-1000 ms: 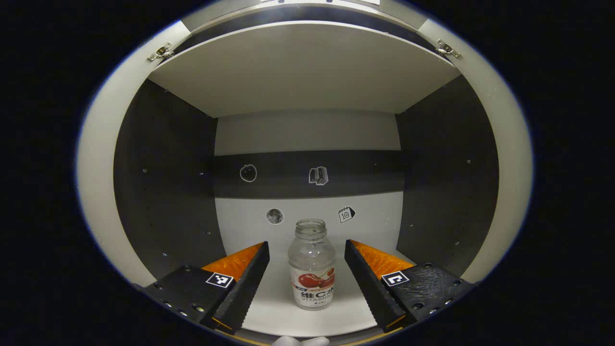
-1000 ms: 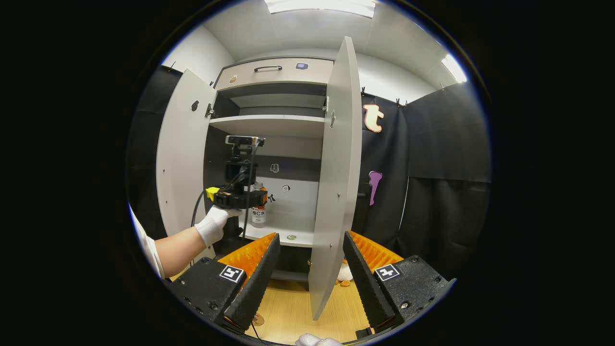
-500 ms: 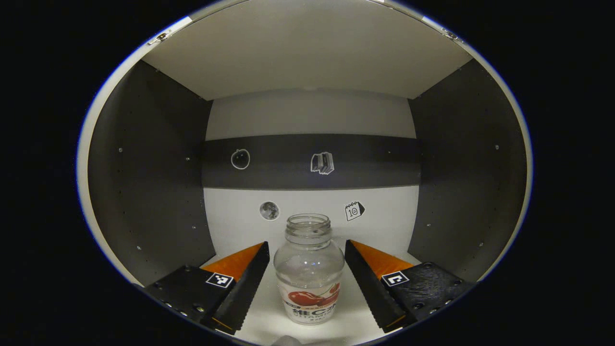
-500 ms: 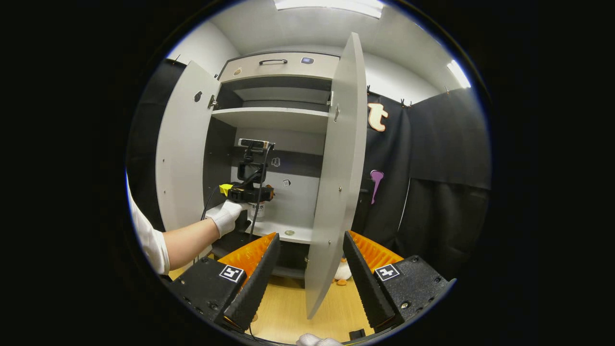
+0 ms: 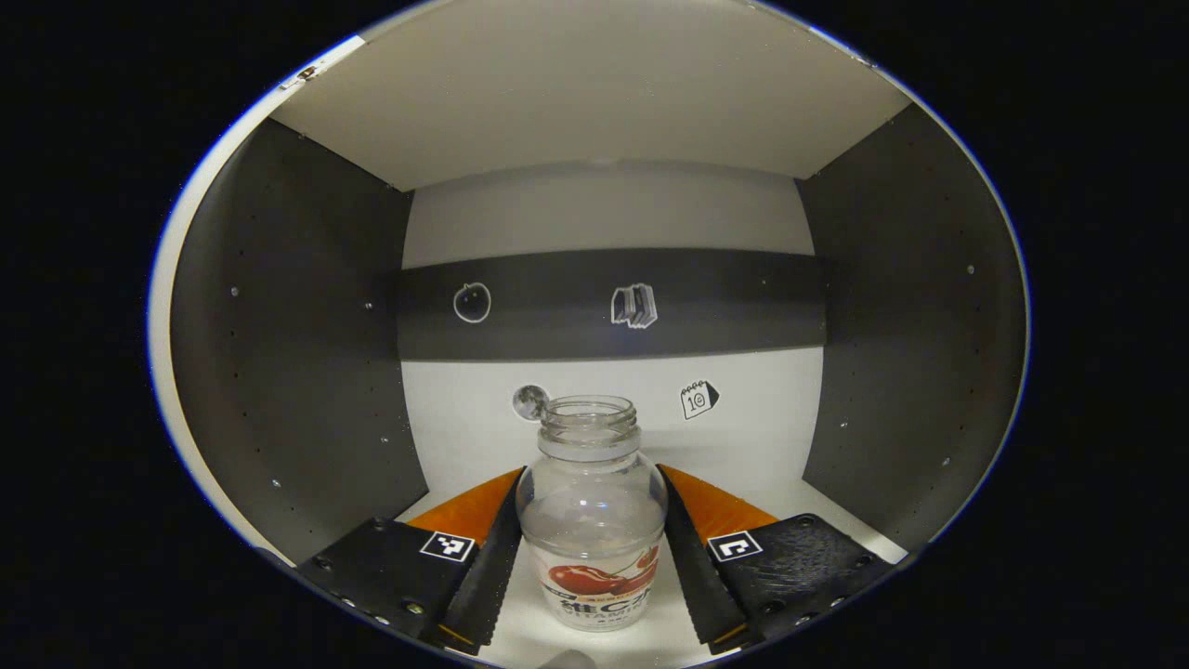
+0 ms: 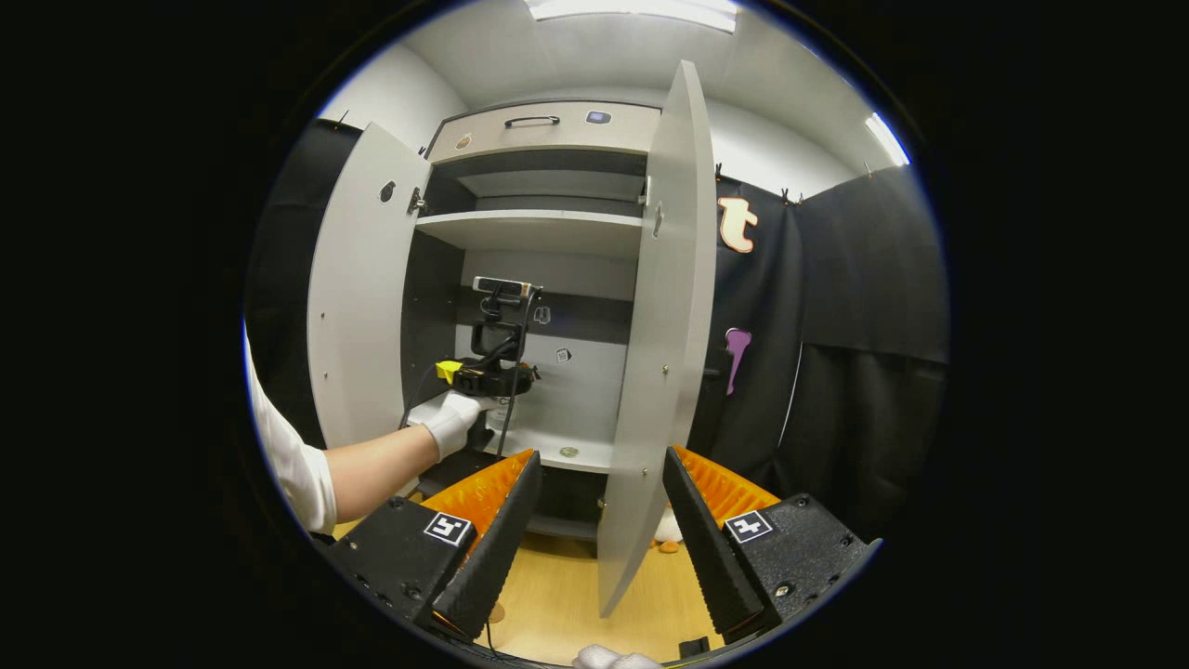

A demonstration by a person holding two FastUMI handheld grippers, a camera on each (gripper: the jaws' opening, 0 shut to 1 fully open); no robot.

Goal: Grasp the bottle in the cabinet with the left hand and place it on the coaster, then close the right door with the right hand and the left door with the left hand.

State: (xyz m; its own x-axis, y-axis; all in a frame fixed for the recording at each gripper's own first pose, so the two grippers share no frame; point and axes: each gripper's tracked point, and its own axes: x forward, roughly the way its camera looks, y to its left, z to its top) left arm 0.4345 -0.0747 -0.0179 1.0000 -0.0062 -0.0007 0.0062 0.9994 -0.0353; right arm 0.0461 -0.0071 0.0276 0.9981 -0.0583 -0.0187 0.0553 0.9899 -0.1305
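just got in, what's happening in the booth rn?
A person is working a claw in each hand at an open cabinet. The left claw is inside the cabinet with its fingers against both sides of the uncapped bottle, which stands upright on the shelf; it looks gripped but not yet lifted. The right claw waits open out front, facing the edge of the open right door. The left door is open too.

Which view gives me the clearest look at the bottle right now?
The left gripper view: the bottle stands upright, close up, between the left gripper's fingers. In the right gripper view it is far off, mostly hidden behind that gripper and the gloved hand.
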